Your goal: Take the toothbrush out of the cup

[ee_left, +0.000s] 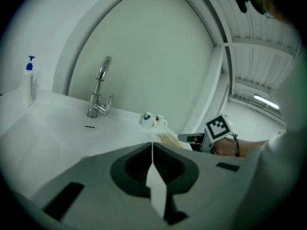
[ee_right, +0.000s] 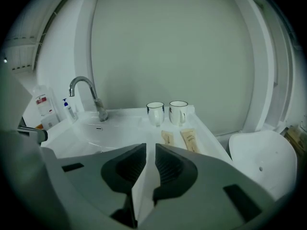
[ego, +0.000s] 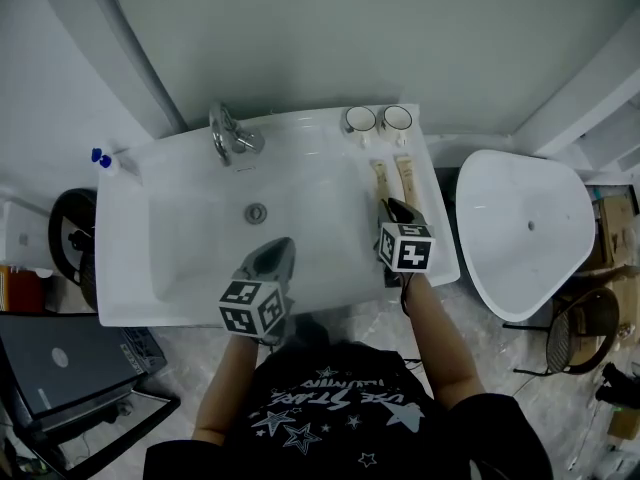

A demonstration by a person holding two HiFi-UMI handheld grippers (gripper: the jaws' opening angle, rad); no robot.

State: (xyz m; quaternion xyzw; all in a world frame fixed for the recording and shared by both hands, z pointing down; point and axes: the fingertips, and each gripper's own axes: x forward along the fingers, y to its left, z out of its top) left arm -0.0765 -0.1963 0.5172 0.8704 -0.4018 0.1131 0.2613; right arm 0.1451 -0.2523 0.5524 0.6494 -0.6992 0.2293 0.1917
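Sink station: both grippers hover over the front of the sink [ego: 128, 268], neither holding anything.

Left gripper [ego: 280, 247] sits above the front of the bowl with its jaws pressed together, only a hairline between them in the left gripper view. Right gripper [ego: 393, 206] sits over the right ledge with its jaws a narrow gap apart and nothing in the gap. Two cups [ego: 360, 120] [ego: 397, 118] stand upright side by side at the back right corner, right of the faucet [ego: 232, 136]. Two tan packets [ego: 380, 178] [ego: 405, 175] lie flat on the ledge just in front of the cups, outside them, between the cups and the right gripper's tips. Toothbrush: cannot tell whether the packets hold it, as the print is too small to read.
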